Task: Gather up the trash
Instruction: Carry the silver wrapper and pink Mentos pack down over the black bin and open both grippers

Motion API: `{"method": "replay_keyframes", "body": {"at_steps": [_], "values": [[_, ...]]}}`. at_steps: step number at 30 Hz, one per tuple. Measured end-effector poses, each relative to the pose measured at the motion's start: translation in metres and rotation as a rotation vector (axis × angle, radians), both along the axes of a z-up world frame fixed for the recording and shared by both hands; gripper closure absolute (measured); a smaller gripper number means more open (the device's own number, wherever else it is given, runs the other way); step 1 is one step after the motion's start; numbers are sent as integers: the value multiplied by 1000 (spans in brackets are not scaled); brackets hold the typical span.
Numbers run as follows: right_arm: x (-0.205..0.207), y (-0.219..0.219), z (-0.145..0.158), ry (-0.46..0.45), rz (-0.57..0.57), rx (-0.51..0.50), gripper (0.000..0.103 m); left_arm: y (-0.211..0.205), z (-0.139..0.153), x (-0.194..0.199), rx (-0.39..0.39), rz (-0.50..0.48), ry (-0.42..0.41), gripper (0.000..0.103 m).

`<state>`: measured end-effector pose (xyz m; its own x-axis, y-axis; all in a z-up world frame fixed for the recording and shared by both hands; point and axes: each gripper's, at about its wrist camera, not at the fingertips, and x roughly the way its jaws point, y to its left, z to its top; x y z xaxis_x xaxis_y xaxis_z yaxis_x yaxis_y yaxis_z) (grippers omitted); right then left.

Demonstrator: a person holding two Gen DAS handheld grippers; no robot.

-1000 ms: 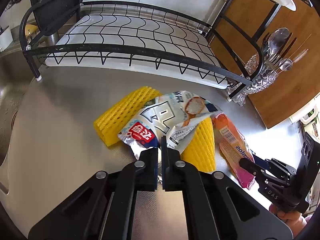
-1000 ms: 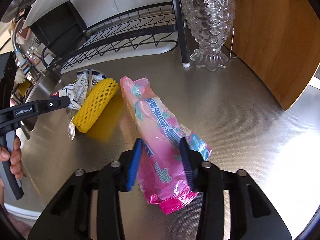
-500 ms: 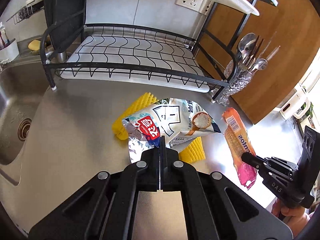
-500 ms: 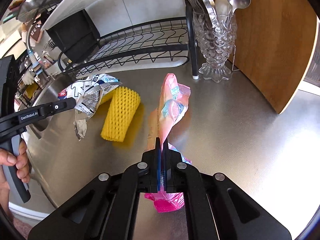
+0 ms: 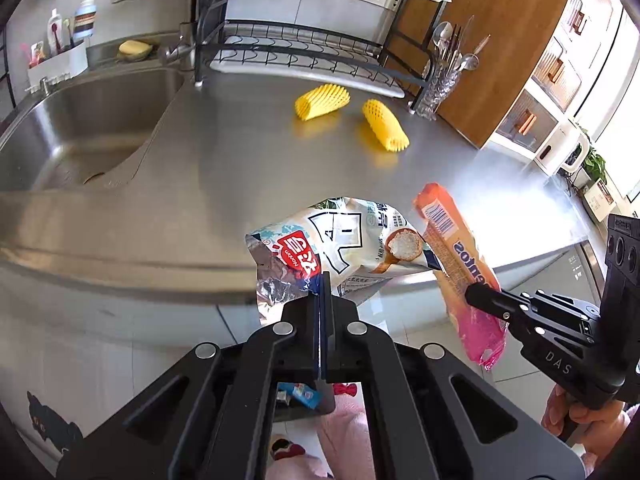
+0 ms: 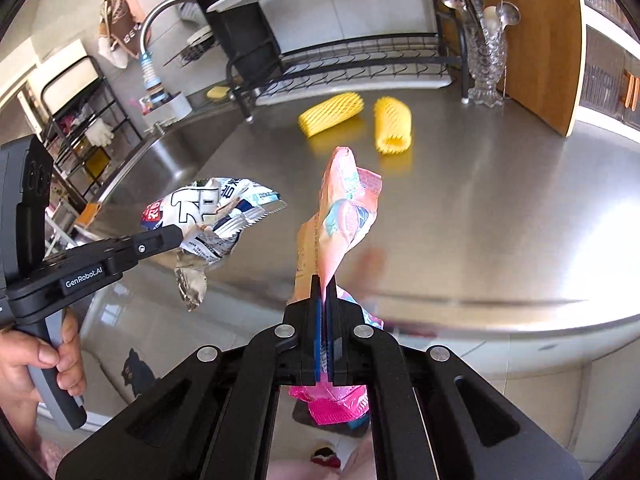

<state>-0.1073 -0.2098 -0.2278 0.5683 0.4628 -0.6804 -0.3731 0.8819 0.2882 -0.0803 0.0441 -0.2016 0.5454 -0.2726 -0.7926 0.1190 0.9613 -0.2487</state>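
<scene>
My left gripper is shut on a crumpled white and silver snack wrapper and holds it in the air past the counter's front edge; the wrapper also shows in the right wrist view. My right gripper is shut on a pink and orange wrapper, also lifted off the counter; it hangs at the right of the left wrist view. Two yellow foam fruit nets lie on the steel counter near the dish rack.
A steel sink lies at the left. A black dish rack stands at the back, with a glass cutlery holder and a wooden board to its right. Below the counter edge a dark bin with wrappers shows between my fingers.
Both grippers have pulled back and up from the counter with their wrappers, past its front edge. The two foam nets stay behind, now far away.
</scene>
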Motion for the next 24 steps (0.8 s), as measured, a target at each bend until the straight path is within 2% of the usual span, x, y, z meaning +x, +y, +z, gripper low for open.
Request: {"method": "replay_keyframes", "body": {"at_steps": [6, 12, 18, 24], "values": [[-58, 31, -26, 74, 71, -11, 100, 20, -22, -60, -1, 21, 55, 103], [-91, 46, -58, 161, 130, -47, 100, 26, -62, -89, 1, 35, 140, 103], [-82, 45, -117, 299, 87, -53, 100, 22, -122, -92, 6, 39, 229, 103], [-60, 47, -172, 356, 34, -92, 100, 13, -181, -77, 13, 34, 279, 103]]}}
